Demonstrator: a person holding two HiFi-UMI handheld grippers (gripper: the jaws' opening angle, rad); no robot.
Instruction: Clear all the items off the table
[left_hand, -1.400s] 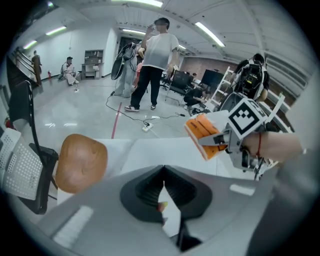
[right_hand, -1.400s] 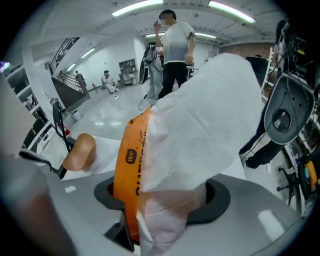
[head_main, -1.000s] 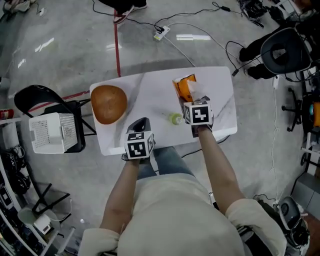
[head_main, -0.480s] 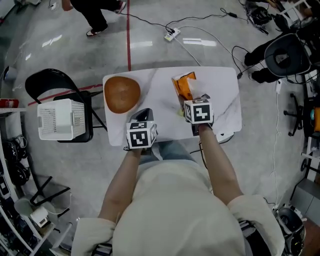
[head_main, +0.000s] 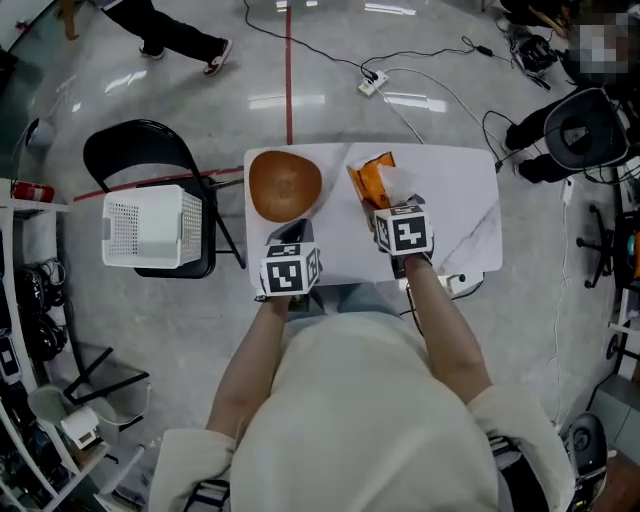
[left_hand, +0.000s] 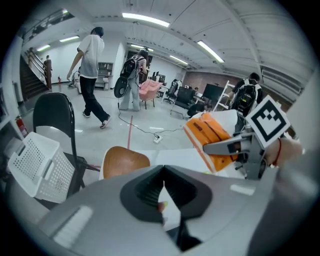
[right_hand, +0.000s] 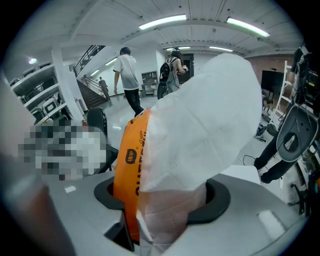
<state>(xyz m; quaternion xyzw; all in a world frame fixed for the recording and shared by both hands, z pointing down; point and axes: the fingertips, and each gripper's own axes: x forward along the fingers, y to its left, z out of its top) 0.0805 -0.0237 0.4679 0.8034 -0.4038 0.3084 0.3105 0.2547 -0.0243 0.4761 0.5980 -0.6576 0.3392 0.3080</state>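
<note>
An orange tissue pack with white tissue sticking out hangs over the white table. My right gripper is shut on it, and the pack fills the space between the jaws. The left gripper view shows the same pack and the right gripper beside it. A brown wooden bowl sits on the table's left part. My left gripper hovers just in front of the bowl, shut, with nothing clearly held.
A white basket rests on a black folding chair left of the table. A power strip and cables lie on the floor behind it. A black office chair stands at the right. A person walks at the far left.
Both grippers have risen and drifted left over the table, the right one carrying the tissue pack. The small green thing on the table is now hidden behind the right gripper.
</note>
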